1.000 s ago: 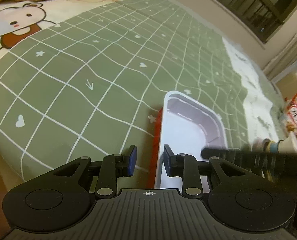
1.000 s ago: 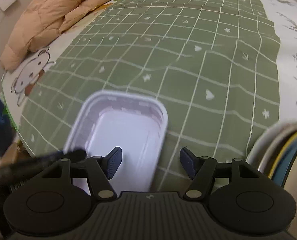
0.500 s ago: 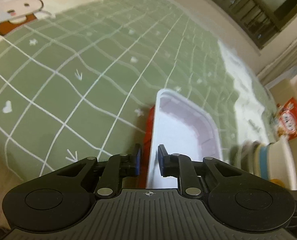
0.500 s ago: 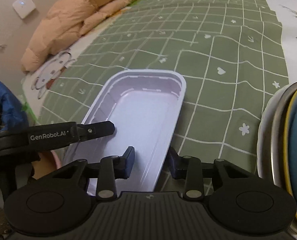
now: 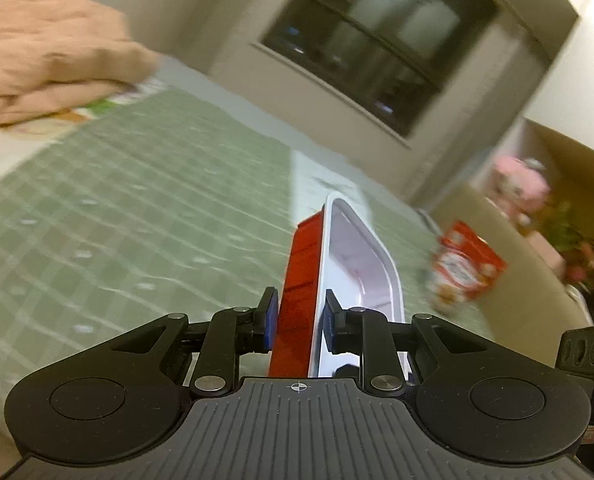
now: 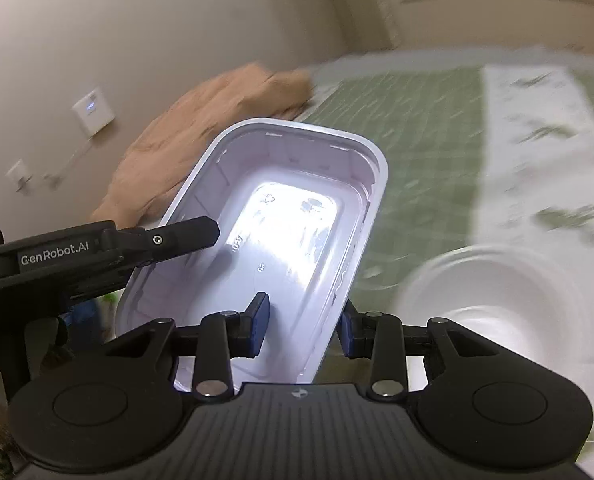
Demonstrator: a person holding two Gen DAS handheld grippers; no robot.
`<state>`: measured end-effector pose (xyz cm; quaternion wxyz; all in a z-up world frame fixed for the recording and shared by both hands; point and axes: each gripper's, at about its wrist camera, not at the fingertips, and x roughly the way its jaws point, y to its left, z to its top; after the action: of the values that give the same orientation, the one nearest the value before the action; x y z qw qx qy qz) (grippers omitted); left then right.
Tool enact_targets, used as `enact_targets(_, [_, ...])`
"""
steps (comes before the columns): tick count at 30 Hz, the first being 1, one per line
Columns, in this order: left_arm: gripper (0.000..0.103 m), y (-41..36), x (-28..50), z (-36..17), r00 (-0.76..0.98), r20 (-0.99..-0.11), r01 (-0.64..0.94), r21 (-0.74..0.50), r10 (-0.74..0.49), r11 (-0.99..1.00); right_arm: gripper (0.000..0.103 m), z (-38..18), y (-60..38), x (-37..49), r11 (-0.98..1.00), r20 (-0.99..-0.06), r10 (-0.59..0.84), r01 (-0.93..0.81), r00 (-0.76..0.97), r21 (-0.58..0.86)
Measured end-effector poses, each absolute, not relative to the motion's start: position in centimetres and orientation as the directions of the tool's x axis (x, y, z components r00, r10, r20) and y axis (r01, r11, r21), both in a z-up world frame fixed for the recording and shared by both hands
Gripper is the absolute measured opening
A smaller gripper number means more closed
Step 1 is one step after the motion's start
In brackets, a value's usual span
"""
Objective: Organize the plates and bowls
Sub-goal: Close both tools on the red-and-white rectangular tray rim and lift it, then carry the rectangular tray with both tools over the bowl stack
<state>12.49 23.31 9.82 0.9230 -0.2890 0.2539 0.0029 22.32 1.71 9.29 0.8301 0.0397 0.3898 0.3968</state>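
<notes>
You're in home bedroom. Bed (image 5: 145, 208) w/ green grid-pattern sheet fills view, peach quilt (image 5: 49, 60) bunched at far end. Dark window (image 5: 377, 52) in plain cream wall, ceiling light reflected in glass. Pink plush toy (image 5: 521, 184) on cardboard box at side. Wall switch plate (image 6: 93, 111) nr bed.
</notes>
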Motion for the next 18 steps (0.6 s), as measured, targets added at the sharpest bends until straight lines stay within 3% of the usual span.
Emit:
enact_targets(7, [0.025,17.1,17.7,8.5,0.776,-0.544,-0.050,-0.557,-0.319,0.829,0.036,9.8,-7.0,24.4,0.780,-0.647,0.603,-0.517,0.467,0.353])
enact_targets(13, [0.024,16.4,21.3,3.4,0.684,-0.682,-0.166,-0.493,-0.260,0.854,0.037,5.6,-7.6,27.4,0.797,-0.700,0.582,-0.459,0.413,0.392])
enact_targets(18, [0.022,18.2,20.9,3.0,0.703,-0.660,-0.181,-0.525,-0.264,0.831,0.036,3.7,-7.8,28.4,0.806,-0.708,0.576,-0.432,0.409,0.405])
